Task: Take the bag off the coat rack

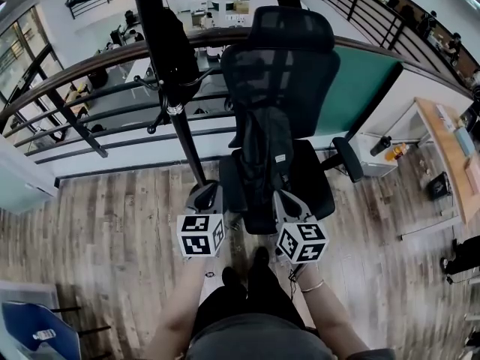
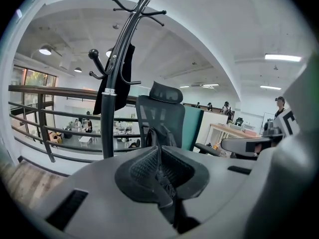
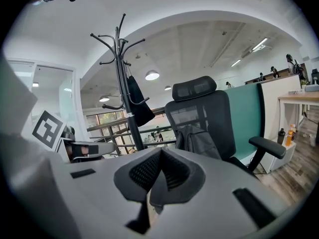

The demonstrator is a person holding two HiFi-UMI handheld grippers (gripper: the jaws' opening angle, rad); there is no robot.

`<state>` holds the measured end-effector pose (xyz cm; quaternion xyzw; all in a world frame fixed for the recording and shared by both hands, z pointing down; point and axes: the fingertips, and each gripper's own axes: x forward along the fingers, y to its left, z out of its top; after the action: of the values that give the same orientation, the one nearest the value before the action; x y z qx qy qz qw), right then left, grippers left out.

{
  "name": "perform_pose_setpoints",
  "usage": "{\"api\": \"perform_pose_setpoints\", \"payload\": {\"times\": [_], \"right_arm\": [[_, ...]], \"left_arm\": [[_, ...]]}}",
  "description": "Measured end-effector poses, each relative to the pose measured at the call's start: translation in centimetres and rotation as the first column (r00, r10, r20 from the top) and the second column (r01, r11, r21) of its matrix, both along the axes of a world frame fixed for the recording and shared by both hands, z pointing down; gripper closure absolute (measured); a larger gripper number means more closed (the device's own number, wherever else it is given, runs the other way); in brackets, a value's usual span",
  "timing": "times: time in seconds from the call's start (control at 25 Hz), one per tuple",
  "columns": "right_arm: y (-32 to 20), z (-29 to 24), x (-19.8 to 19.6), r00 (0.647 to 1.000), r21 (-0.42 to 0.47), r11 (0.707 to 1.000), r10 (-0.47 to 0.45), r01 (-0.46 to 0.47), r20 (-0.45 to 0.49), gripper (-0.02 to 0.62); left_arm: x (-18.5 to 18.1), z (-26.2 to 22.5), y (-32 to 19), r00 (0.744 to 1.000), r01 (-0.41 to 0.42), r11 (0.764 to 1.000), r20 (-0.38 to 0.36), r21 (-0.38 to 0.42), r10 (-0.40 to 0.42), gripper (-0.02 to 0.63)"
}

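A black coat rack stands by the railing, left of the chair. A dark bag hangs from one of its hooks against the pole; it also shows as the bag in the left gripper view. My left gripper is shut with nothing in it, low down and right of the pole's foot, well below the bag. My right gripper is shut and empty too, in front of the chair seat. Seen up close, the left gripper and right gripper have their pads together.
A black mesh office chair stands right of the rack with a dark backpack leaning on its seat. A curved railing runs behind over a lower floor. A teal partition and a wooden desk are at the right.
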<state>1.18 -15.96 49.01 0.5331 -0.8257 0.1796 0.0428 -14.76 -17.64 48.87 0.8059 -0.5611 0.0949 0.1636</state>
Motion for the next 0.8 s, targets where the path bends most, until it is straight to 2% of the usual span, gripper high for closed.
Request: {"api": "perform_pose_setpoints", "payload": {"times": [0.2, 0.8], "right_arm": [[0.9, 0.3, 0.0, 0.999, 0.006, 1.0, 0.023, -0.023, -0.041, 0.594], [1.8, 0.4, 0.6, 0.996, 0.004, 0.998, 0.06, -0.06, -0.066, 0.594]], "left_arm": [[0.3, 0.1, 0.7, 1.0, -0.015, 1.0, 0.008, 0.002, 0.015, 0.569], [0.2, -0.2, 2.0, 0.999, -0.03, 0.999, 0.016, 0.009, 0.03, 0.569]]}}
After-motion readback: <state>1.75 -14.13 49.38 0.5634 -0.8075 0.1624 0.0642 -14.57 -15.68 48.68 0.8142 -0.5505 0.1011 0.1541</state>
